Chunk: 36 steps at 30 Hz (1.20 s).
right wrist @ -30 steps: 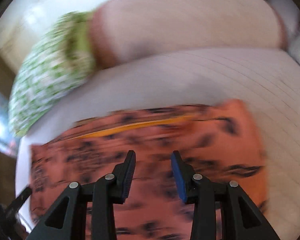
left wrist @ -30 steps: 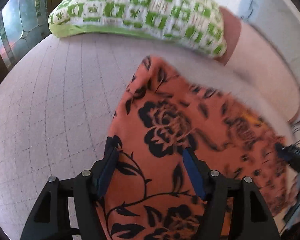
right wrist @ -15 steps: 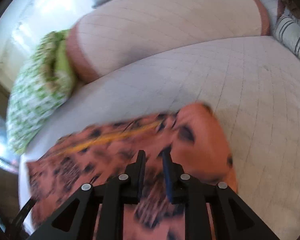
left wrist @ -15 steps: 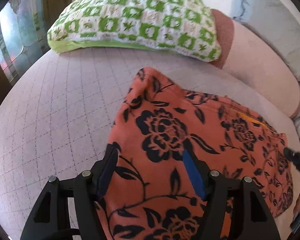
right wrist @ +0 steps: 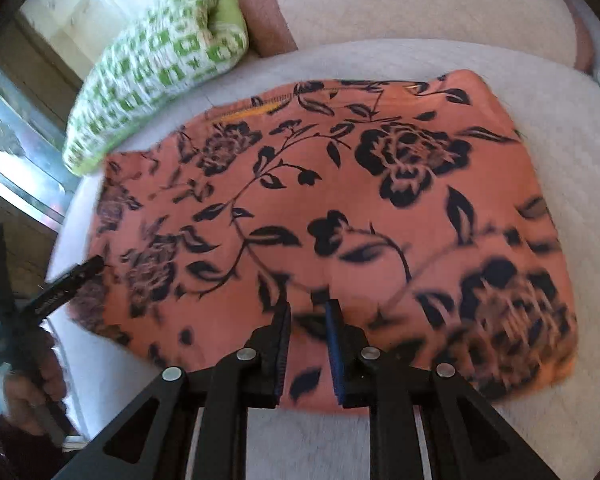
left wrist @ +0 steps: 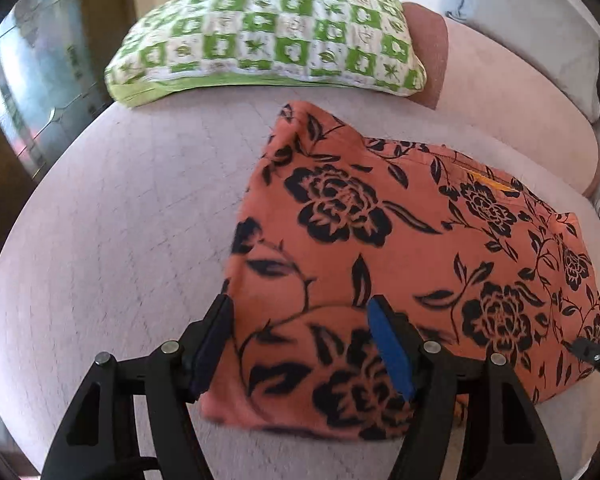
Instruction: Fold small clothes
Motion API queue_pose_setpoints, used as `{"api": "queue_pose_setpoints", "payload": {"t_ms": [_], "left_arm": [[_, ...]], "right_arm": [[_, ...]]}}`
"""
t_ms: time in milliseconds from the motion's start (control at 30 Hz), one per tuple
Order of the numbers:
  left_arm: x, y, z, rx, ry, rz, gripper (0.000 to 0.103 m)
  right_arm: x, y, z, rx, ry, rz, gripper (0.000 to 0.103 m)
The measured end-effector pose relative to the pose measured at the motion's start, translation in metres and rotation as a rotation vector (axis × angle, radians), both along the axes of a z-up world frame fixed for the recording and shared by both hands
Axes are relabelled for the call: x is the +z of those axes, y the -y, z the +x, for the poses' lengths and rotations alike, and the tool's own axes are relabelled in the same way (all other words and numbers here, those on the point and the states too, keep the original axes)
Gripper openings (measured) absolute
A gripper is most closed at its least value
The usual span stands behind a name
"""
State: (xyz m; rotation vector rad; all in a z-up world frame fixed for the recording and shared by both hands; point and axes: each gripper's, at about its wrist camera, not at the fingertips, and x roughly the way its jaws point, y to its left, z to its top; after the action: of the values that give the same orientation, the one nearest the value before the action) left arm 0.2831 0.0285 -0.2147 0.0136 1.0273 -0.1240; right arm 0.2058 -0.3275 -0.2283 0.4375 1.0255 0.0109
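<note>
The right tool (right wrist: 308, 312) has narrowed over the orange garment (right wrist: 320, 200), seemingly gripping nothing, while the left tool (left wrist: 300, 320) stays open, so the fold looks laid.

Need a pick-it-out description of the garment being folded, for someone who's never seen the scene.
Find the pale pink quilted cushion seat. The green-and-white checked pillow sits at its far edge; nearer lies the orange cloth garment. Its black rose-and-leaf print sets it apart.

The right tongs (right wrist: 309, 312) are blocking the near edge of the orange floral cloth (right wrist: 340, 200), so I can't tell if any fabric's actually pinched. Lower right of that print is pure blur. The other tongs (left wrist: 592, 356) barely poke in at the right edge, cropped. Green checked pillow (right wrist: 152, 76) is smeared too.
</note>
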Motion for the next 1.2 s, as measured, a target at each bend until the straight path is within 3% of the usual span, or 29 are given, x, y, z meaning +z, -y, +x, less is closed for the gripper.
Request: {"api": "queue_pose_setpoints", "payload": {"t_ms": [100, 133, 233, 333, 433, 467, 500, 533, 567, 667, 867, 1033, 1200], "left_arm": [[-0.018, 0.008, -0.012, -0.01, 0.005, 0.126, 0.077], [-0.02, 0.006, -0.014, 0.002, 0.014, 0.115, 0.077], [-0.016, -0.016, -0.017, 0.064, -0.037, -0.025, 0.077], [-0.014, -0.046, -0.032, 0.188, -0.063, -0.155, 0.077], [-0.006, -0.067, -0.052, 0.263, -0.041, -0.24, 0.077], [-0.004, -0.069, -0.059, 0.263, -0.033, -0.249, 0.076], [-0.003, -0.069, -0.066, 0.252, -0.034, -0.27, 0.076], [-0.005, -0.068, -0.072, 0.232, -0.047, -0.305, 0.076], [-0.007, -0.068, -0.075, 0.216, -0.069, -0.347, 0.076], [-0.015, -0.07, -0.077, 0.218, -0.112, -0.438, 0.076], [-0.023, -0.055, -0.062, 0.19, -0.125, -0.536, 0.076], [-0.028, -0.059, -0.038, 0.233, -0.108, -0.624, 0.076], [-0.033, -0.059, -0.025, 0.253, -0.083, -0.705, 0.074]], "right_arm": [[-0.013, 0.014, -0.015, -0.049, -0.021, 0.005, 0.021], [-0.023, 0.016, -0.019, -0.045, -0.066, 0.002, 0.021], [-0.014, 0.023, -0.025, -0.058, -0.042, 0.049, 0.021], [0.001, 0.03, -0.041, -0.066, 0.029, 0.125, 0.021], [0.005, 0.048, -0.066, -0.112, 0.066, 0.276, 0.023], [0.003, 0.054, -0.075, -0.132, 0.064, 0.332, 0.027], [-0.002, 0.054, -0.073, -0.145, 0.057, 0.366, 0.041], [-0.007, 0.058, -0.082, -0.178, 0.043, 0.424, 0.068], [-0.009, 0.059, -0.088, -0.204, 0.044, 0.461, 0.075], [-0.016, 0.059, -0.094, -0.231, 0.048, 0.52, 0.075], [-0.037, 0.076, -0.095, -0.321, 0.031, 0.608, 0.075], [-0.063, 0.09, -0.08, -0.396, 0.009, 0.688, 0.075], [-0.07, 0.097, -0.065, -0.447, 0.058, 0.714, 0.074]]}}
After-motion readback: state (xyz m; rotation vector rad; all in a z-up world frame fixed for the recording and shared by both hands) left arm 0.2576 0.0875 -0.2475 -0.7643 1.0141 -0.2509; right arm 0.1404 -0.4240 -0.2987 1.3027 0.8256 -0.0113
